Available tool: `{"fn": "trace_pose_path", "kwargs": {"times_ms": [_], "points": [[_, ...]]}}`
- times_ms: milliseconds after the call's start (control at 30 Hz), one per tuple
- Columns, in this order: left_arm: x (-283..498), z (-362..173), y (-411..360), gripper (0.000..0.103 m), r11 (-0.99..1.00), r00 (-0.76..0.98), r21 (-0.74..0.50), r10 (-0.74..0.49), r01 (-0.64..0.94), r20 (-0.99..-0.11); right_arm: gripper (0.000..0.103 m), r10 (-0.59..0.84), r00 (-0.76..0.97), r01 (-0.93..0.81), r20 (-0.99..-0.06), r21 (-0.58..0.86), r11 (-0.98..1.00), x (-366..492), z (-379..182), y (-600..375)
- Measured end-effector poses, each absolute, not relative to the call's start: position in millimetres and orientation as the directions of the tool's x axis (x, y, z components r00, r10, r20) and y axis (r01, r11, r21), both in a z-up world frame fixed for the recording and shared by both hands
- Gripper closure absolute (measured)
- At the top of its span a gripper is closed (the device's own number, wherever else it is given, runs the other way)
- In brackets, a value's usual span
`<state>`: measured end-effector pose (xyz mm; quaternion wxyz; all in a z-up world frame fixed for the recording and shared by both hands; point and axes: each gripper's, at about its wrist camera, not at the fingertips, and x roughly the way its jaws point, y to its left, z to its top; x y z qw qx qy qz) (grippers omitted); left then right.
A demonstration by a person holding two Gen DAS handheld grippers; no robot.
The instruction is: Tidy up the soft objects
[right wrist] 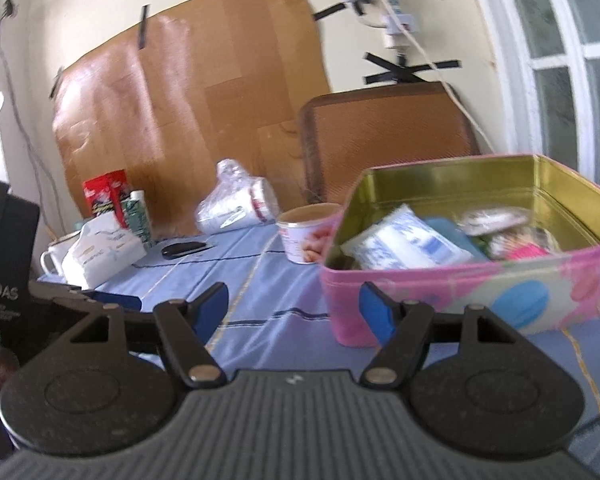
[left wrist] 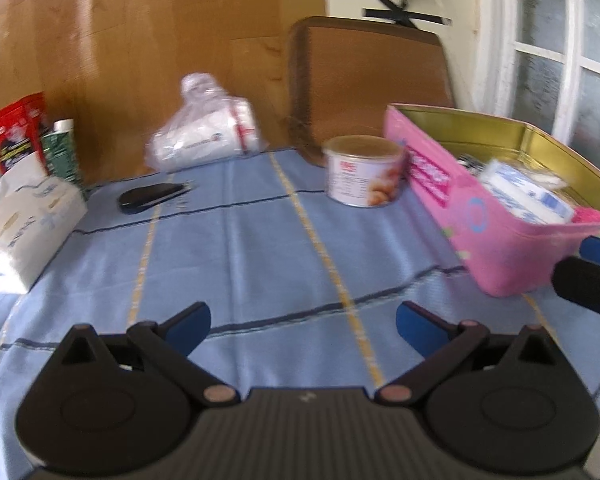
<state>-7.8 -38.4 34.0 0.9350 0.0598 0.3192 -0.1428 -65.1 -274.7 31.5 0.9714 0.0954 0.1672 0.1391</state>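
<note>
Both pairs of jaws are seen standing apart with nothing between them: the left gripper (left wrist: 303, 326) is held over the blue checked tablecloth (left wrist: 260, 248), and the right gripper (right wrist: 294, 308) is held just in front of the near left corner of the pink tin (right wrist: 480, 280), without touching it. The tin, gold inside, is placed on the right side of the cloth, and several soft things are seen lying in it: a white and blue packet (right wrist: 404, 242) leaning toward its left wall, a bright pink item (right wrist: 528, 250) by the near wall, and other packets behind that are too blurred to be told apart. A small round tub (left wrist: 362, 170) is set just beside the tin's far left corner. At the far edge of the cloth a clear plastic bag of white material (left wrist: 206, 136) is laid, and a dark flat object (left wrist: 150, 199) is seen nearer on the cloth. A soft tissue pack (left wrist: 24, 228) is placed at the left edge, with a red carton (left wrist: 16, 132) and a green tube (left wrist: 62, 150) standing behind it. A white mug (right wrist: 54, 260) is seen beside the tissue pack in the right wrist view.
</note>
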Motion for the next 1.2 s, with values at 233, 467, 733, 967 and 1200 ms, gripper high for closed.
{"fn": "trace_pose_path", "kwargs": {"times_ms": [233,467,733,967,1200], "points": [[9,34,30,0.001,0.990,0.808,0.032,-0.093,0.136,-0.582,0.027,0.398,0.860,-0.356,-0.319,0.182,0.917,-44,43,-244],[23,24,101,0.001,0.993,0.842,0.080,0.114,-0.085,-0.528,0.023,0.538,0.756,-0.527,-0.372,0.140,0.838,16,58,-189],[9,24,128,0.001,0.989,0.886,-0.058,0.097,-0.138,-0.454,0.015,0.576,0.662,-0.633,-0.480,0.056,0.773,143,50,-91],[5,27,123,0.001,0.989,0.912,-0.048,0.110,-0.140,-0.396,0.012,0.511,0.608,-0.672,-0.608,-0.051,0.739,221,22,-27],[2,28,127,0.001,0.986,0.918,-0.079,0.107,-0.147,-0.382,0.021,0.530,0.510,-0.694,-0.677,0.039,0.719,249,8,-23]]}}
